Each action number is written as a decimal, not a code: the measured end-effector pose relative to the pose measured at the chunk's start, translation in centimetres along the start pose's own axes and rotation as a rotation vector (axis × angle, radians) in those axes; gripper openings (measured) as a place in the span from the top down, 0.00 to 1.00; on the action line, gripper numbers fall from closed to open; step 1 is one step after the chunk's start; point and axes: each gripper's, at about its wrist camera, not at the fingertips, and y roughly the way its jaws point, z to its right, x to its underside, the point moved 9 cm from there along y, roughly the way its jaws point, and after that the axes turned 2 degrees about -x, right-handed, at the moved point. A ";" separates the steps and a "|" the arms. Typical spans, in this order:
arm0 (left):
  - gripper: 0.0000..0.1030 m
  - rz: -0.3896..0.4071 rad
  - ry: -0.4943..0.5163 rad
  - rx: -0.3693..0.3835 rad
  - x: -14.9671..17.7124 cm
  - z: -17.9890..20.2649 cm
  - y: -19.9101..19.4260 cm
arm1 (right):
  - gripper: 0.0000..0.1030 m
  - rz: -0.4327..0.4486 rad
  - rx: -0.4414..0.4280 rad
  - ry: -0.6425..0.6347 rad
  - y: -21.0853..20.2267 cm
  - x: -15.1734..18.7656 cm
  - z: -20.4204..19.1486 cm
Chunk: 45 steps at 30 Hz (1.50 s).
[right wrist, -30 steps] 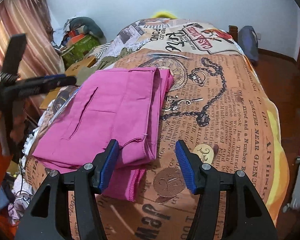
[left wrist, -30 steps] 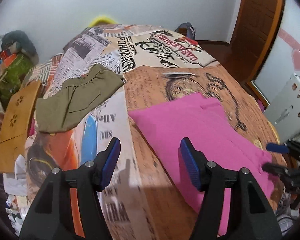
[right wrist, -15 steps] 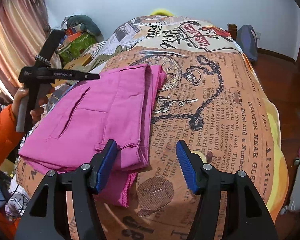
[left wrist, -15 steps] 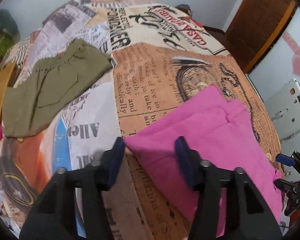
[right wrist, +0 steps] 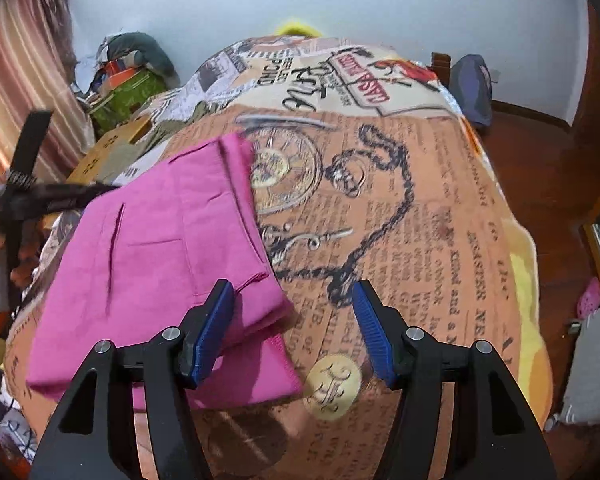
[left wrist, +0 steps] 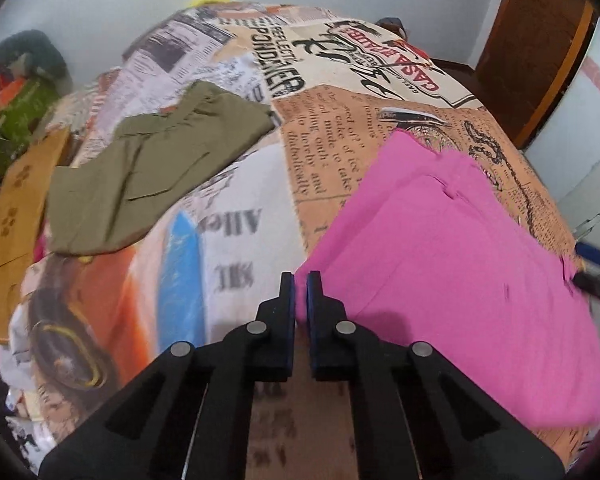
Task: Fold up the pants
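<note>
Folded pink pants [left wrist: 452, 240] lie on the bed with the newspaper-print cover [left wrist: 328, 152]. My left gripper [left wrist: 300, 284] is shut on the pants' near left corner. In the right wrist view the pink pants [right wrist: 168, 248] lie at left. My right gripper [right wrist: 292, 312] is open, its left finger over the pants' near right corner, its right finger over the bare cover. The left gripper [right wrist: 40, 196] shows blurred at the far left edge of that view.
Folded olive-green pants [left wrist: 156, 168] lie at the bed's far left. A cardboard box [left wrist: 12, 216] and a clutter pile [right wrist: 128, 76] stand left of the bed. A backpack [right wrist: 472, 88] and wooden floor lie to the right.
My left gripper came down to the pants' corner and shut on it. My right gripper moved forward over the pants' near right corner and stayed open.
</note>
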 end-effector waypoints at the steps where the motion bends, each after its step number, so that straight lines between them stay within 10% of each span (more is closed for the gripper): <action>1: 0.96 0.005 -0.001 -0.007 0.3 -0.1 -0.4 | 0.45 0.007 -0.002 -0.003 -0.2 -0.2 -0.2; 22: 0.98 0.009 -0.084 -0.094 10.0 -2.2 -6.8 | 0.47 -0.040 -0.115 -0.087 1.2 1.5 -6.1; 35: 0.73 0.132 0.043 0.015 1.7 2.8 -9.0 | 0.47 0.025 -0.117 -0.120 -0.3 -2.1 -7.2; 45: 0.71 0.026 0.102 0.142 -0.4 6.9 -2.4 | 0.47 -0.058 -0.180 -0.179 4.3 -1.9 -9.7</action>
